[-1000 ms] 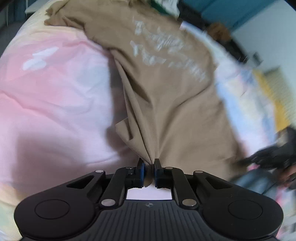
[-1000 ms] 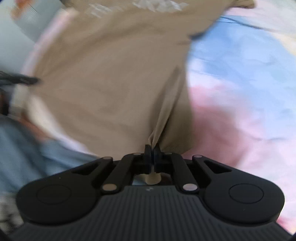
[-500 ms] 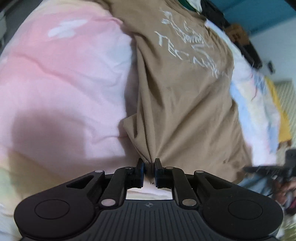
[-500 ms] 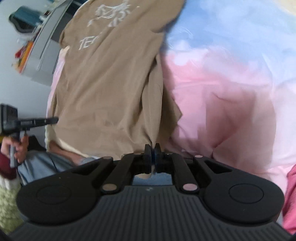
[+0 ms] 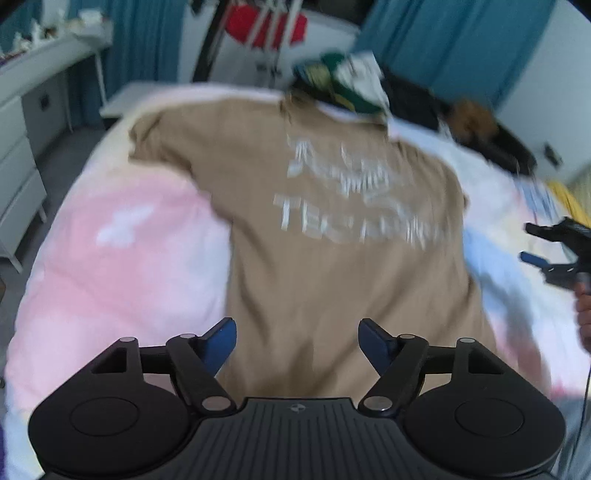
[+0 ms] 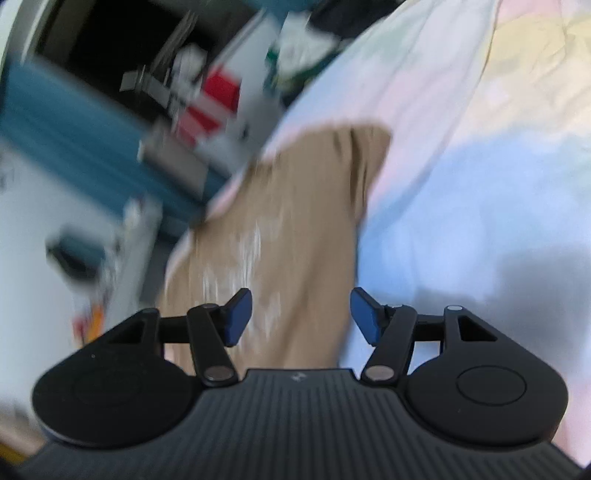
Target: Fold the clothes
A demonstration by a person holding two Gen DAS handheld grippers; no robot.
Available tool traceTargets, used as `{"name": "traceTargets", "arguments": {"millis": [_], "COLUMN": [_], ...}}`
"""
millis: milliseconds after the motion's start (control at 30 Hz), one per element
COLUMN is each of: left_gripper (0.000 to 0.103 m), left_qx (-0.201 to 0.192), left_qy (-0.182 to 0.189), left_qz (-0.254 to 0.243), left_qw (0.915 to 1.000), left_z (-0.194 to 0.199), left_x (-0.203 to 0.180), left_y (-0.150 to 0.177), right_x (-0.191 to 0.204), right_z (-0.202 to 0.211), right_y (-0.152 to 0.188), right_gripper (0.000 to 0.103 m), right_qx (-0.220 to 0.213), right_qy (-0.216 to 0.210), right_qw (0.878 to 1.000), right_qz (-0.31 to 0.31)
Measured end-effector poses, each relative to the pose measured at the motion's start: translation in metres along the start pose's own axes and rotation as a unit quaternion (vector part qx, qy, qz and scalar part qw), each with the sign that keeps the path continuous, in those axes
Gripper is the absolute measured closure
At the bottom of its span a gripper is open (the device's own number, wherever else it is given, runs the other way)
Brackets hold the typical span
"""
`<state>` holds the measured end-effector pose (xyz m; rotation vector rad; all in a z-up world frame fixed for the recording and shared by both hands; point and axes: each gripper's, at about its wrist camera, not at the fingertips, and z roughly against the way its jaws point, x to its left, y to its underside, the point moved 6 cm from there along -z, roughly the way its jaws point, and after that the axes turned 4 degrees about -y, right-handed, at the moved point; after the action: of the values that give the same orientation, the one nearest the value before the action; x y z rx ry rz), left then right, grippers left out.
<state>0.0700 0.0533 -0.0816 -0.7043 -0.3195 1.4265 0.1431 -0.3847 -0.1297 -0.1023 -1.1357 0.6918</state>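
A tan T-shirt [image 5: 332, 229] with white lettering lies spread flat on the pastel bedspread [image 5: 122, 251], its hem toward me. My left gripper [image 5: 297, 341] is open and empty above the hem's left part. My right gripper [image 6: 301, 314] is open and empty over the shirt [image 6: 288, 229], near its right side; it also shows at the right edge of the left wrist view [image 5: 554, 251]. Both views are blurred by motion.
A heap of green, white and dark clothes [image 5: 354, 85] lies at the far end of the bed. White drawers [image 5: 18, 155] stand at the left. Teal curtains [image 5: 443, 40] and a clothes rack with a red garment [image 5: 266, 26] stand behind.
Both grippers have opened and let go of the shirt's hem corners. The shirt now lies flat on the bed. Both grippers have lifted and tilted up.
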Motion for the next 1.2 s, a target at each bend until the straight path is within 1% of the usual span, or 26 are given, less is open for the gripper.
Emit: {"name": "traceTargets", "arguments": {"millis": [67, 133, 200, 233, 333, 367, 400, 433, 467, 500, 533, 567, 600, 667, 700, 767, 900, 967, 1033, 1200], "left_gripper": [0.028, 0.028, 0.028, 0.028, 0.028, 0.028, 0.028, 0.028, 0.028, 0.028, 0.028, 0.028, 0.028, 0.028, 0.028, 0.028, 0.028, 0.028, 0.028, 0.028], "left_qx": [-0.020, -0.031, -0.046, -0.049, -0.046, -0.041, -0.032, -0.025, -0.020, -0.018, -0.018, -0.018, -0.019, -0.021, -0.023, -0.025, -0.036, -0.039, -0.040, -0.035], "left_qy": [0.003, 0.010, 0.009, 0.001, -0.017, -0.019, -0.019, -0.016, -0.013, -0.012, -0.013, -0.014, -0.014, -0.011, -0.010, -0.010, -0.015, -0.013, -0.017, -0.018], "left_qz": [0.023, 0.043, 0.043, 0.031, 0.008, 0.011, 0.019, 0.026, 0.032, 0.035, 0.038, 0.038, 0.039, 0.045, 0.047, 0.049, 0.042, 0.040, 0.033, 0.027], "left_qw": [0.9995, 0.9985, 0.9980, 0.9983, 0.9988, 0.9989, 0.9991, 0.9992, 0.9992, 0.9991, 0.9990, 0.9990, 0.9990, 0.9987, 0.9986, 0.9985, 0.9984, 0.9984, 0.9985, 0.9988], "left_z": [-0.012, -0.024, -0.037, -0.046, -0.073, -0.082, -0.090, -0.097, -0.103, -0.107, -0.110, -0.112, -0.113, -0.112, -0.111, -0.108, -0.101, -0.098, -0.096, -0.091], "left_x": [-0.013, -0.023, -0.028, -0.031, -0.034, -0.032, -0.031, -0.030, -0.028, -0.027, -0.026, -0.025, -0.025, -0.023, -0.022, -0.022, -0.025, -0.024, -0.024, -0.019], "left_y": [-0.009, -0.012, -0.011, -0.010, -0.007, -0.006, -0.006, -0.007, -0.007, -0.008, -0.009, -0.010, -0.010, -0.009, -0.009, -0.009, -0.011, -0.011, -0.010, -0.006], "right_x": [-0.018, -0.039, -0.059, -0.068, -0.097, -0.106, -0.111, -0.112, -0.110, -0.107, -0.104, -0.099, -0.092, -0.075, -0.068, -0.063, -0.075, -0.087, -0.109, -0.141], "right_z": [-0.030, -0.058, -0.084, -0.097, -0.126, -0.136, -0.143, -0.150, -0.157, -0.165, -0.172, -0.176, -0.174, -0.164, -0.154, -0.131, -0.091, -0.078, -0.068, -0.074], "right_y": [-0.019, -0.034, -0.044, -0.050, -0.063, -0.067, -0.071, -0.075, -0.079, -0.083, -0.087, -0.090, -0.093, -0.099, -0.104, -0.112, -0.116, -0.115, -0.108, -0.091], "right_gripper": [0.051, 0.054, 0.055, 0.055, 0.056, 0.062, 0.064, 0.070, 0.079, 0.084, 0.098, 0.098, 0.098, 0.098, 0.098, 0.098, 0.098, 0.098, 0.098, 0.096], "right_qx": [-0.055, -0.088, -0.106, -0.115, -0.124, -0.126, -0.133, -0.142, -0.142, -0.140, -0.137, -0.136, -0.144, -0.174, -0.195, -0.234, -0.288, -0.288, -0.268, -0.196], "right_qy": [0.000, 0.001, 0.000, -0.001, 0.000, 0.001, -0.002, -0.007, -0.014, -0.023, -0.031, -0.036, -0.039, -0.029, -0.022, -0.007, 0.065, 0.088, 0.092, 0.061], "right_qw": [0.997, 0.992, 0.988, 0.986, 0.983, 0.982, 0.981, 0.981, 0.981, 0.982, 0.983, 0.984, 0.984, 0.983, 0.980, 0.972, 0.955, 0.954, 0.958, 0.970], "right_qz": [-0.052, -0.095, -0.111, -0.118, -0.138, -0.143, -0.141, -0.136, -0.130, -0.124, -0.119, -0.111, -0.093, -0.043, -0.023, -0.009, 0.012, 0.005, -0.039, -0.131]}}
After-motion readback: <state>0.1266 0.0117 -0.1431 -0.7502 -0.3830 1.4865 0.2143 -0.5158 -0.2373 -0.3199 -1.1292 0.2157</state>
